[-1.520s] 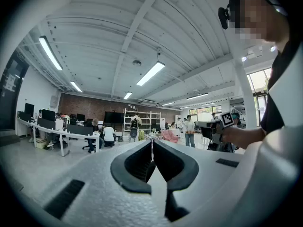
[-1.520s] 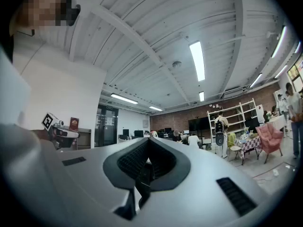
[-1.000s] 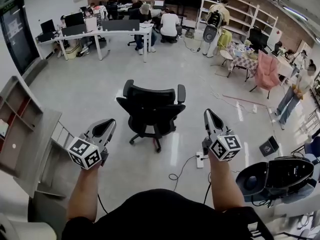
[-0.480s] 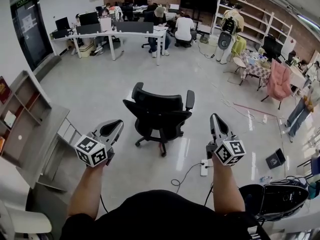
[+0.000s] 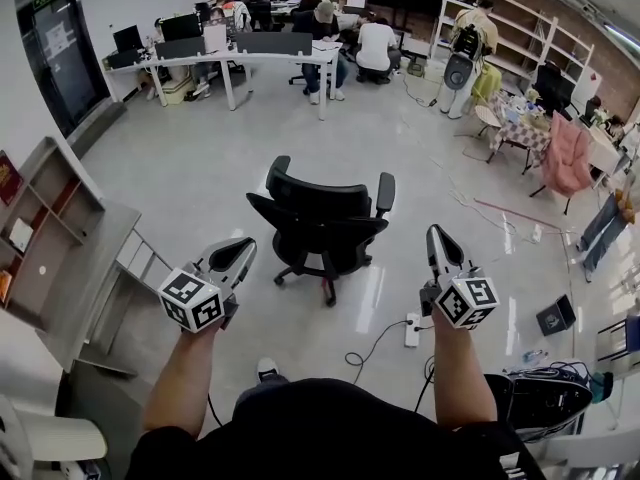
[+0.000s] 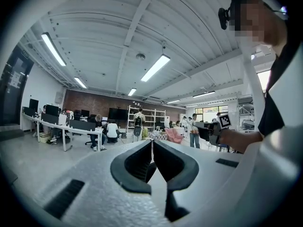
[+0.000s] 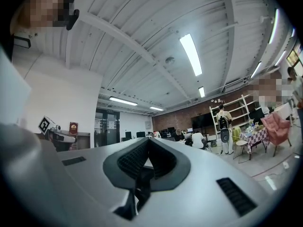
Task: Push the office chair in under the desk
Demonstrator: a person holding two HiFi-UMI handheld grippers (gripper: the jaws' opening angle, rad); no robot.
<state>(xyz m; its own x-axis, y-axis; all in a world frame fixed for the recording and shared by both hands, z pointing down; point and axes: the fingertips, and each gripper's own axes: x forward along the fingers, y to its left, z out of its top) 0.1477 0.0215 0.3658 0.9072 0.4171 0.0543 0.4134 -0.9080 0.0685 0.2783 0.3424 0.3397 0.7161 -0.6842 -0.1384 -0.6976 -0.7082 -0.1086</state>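
both grippers were held out in front of the person, pointing about level across the room. the left gripper [image 5: 243, 245] had its jaws pressed together with nothing between them. the right gripper [image 5: 433, 232] was the same, its dark pads meeting at the tip and empty. neither touched anything.

the black office chair [image 5: 325, 218] stood on its wheeled base on the pale floor, ahead of the grippers and between them. it was a little nearer the left one's line and clear of both. the long white desk [image 5: 262, 58] lay well beyond the chair, far ahead of the grippers, with people seated at it and monitors on top. the chair was nowhere near tucked under it.

a white power strip [image 5: 411, 330] lay on the floor just inside and below the right gripper, a dark cable [image 5: 365, 351] curling from it. a grey shelf unit [image 5: 60, 258] stood off to the outer side of the left gripper. a pink-draped chair [image 5: 567, 160] stood far out beyond the right one.
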